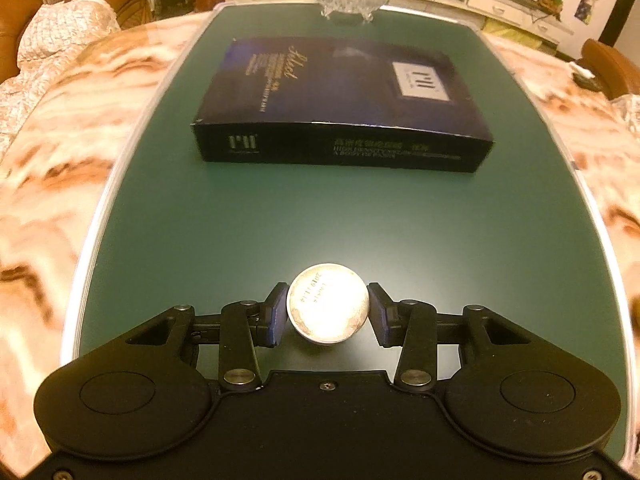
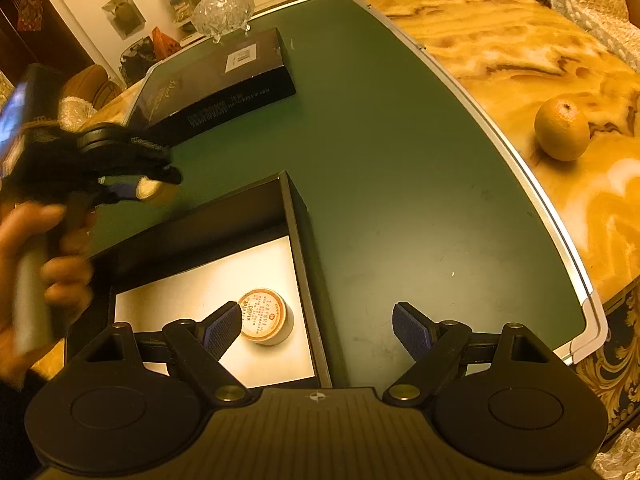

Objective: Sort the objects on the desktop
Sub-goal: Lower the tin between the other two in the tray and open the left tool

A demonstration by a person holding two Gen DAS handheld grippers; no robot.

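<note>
Round tin [image 1: 327, 309] clamped between left gripper [image 1: 327, 314] pads; right gripper [image 2: 318, 330] wide, empty

A small round tin [image 1: 327, 309] with a pale, worn silver face bearing faint stamped digits is pinched between the blue pads of the left gripper [image 1: 327, 312], held above the green mat [image 1: 320, 216]. A second small round tin [image 2: 264, 317], its lid printed in orange with rows of tiny text, stands upright on the white floor of an open black box tray [image 2: 298, 216] at the mat's near side, close to the tray's right wall. A closed dark blue flat box [image 1: 340, 104] lies flat at the far end of the mat.
</note>
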